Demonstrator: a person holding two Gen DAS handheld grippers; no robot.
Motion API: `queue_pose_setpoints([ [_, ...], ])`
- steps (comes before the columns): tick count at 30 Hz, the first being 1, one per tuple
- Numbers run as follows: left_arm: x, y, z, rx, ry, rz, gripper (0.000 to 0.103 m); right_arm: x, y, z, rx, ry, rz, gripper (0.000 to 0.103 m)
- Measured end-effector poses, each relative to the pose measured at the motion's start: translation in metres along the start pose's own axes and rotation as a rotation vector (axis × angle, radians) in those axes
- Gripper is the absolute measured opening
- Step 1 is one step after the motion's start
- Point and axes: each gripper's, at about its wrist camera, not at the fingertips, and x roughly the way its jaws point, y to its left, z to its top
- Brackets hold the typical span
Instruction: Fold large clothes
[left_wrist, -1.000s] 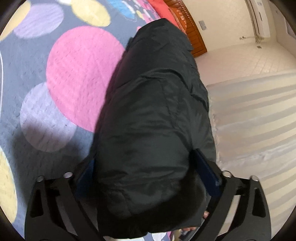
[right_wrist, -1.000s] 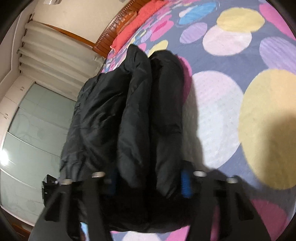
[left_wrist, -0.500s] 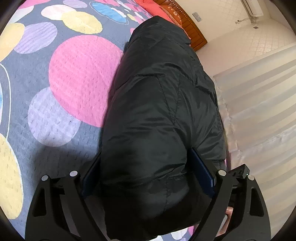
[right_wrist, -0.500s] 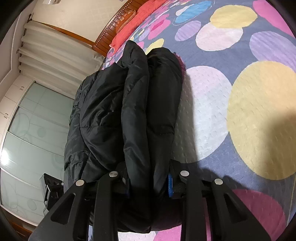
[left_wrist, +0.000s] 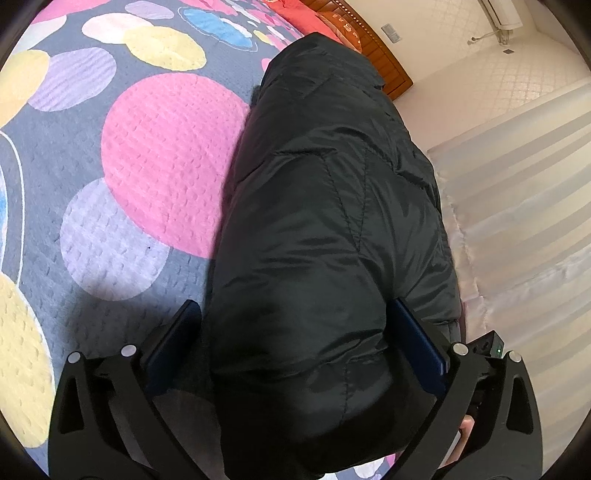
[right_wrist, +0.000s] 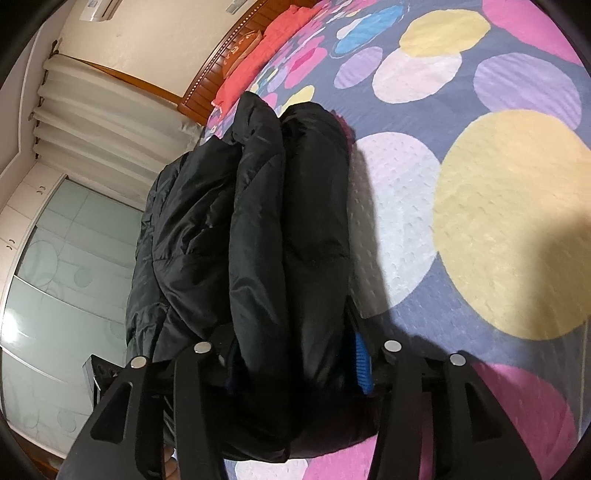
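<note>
A bedroom with pale walls, a carved wooden headboard (left_wrist: 384, 62) and long cream curtains (right_wrist: 110, 122) surrounds a bed covered by a quilted grey bedspread printed with big pink, yellow and lilac circles (left_wrist: 162, 155). On it, along the edge nearest the curtains, lies the task's thing: a bulky black padded nylon jacket (left_wrist: 325, 229), already folded into a long thick roll that runs from the near end toward the far headboard. Seen from the right wrist, the bundle shows two puffy layers standing side by side, with a looser flap slumped off to the left. The left claw (left_wrist: 295, 343) straddles the near end of the roll; its jaws have just been opening and now stand released, a gap showing at the left finger while the right one lies against the fabric. The right claw (right_wrist: 291, 354) has also just been opening, with the two layers between its jaws; it looks slackened rather than clenched, though the left pad is hidden by fabric. The main risk, in my judgement, is that the springy filling pushes the layers apart once both claws let go, undoing the fold. The slippery shell could also slide, and because the bundle sits close to the bed's edge, the loose flap might drag it over the side.
</note>
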Motion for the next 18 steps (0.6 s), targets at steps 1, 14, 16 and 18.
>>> queue_pose_setpoints([
  [1, -0.001, 0.0, -0.001, -0.002, 0.0, 0.002, 0.101, -0.001, 0.0, -0.001, 0.001, -0.004, -0.005, 0.051],
  [14, -0.026, -0.024, -0.014, 0.104, -0.061, 0.173, 0.101, -0.032, 0.004, -0.019, -0.022, -0.047, -0.112, 0.065],
  [16, -0.03, -0.026, -0.016, 0.106, -0.067, 0.191, 0.101, -0.039, 0.007, -0.024, -0.038, -0.057, -0.139, 0.065],
  [18, -0.037, -0.031, -0.021, 0.125, -0.083, 0.23, 0.101, -0.047, 0.015, -0.029, -0.067, -0.077, -0.182, 0.065],
])
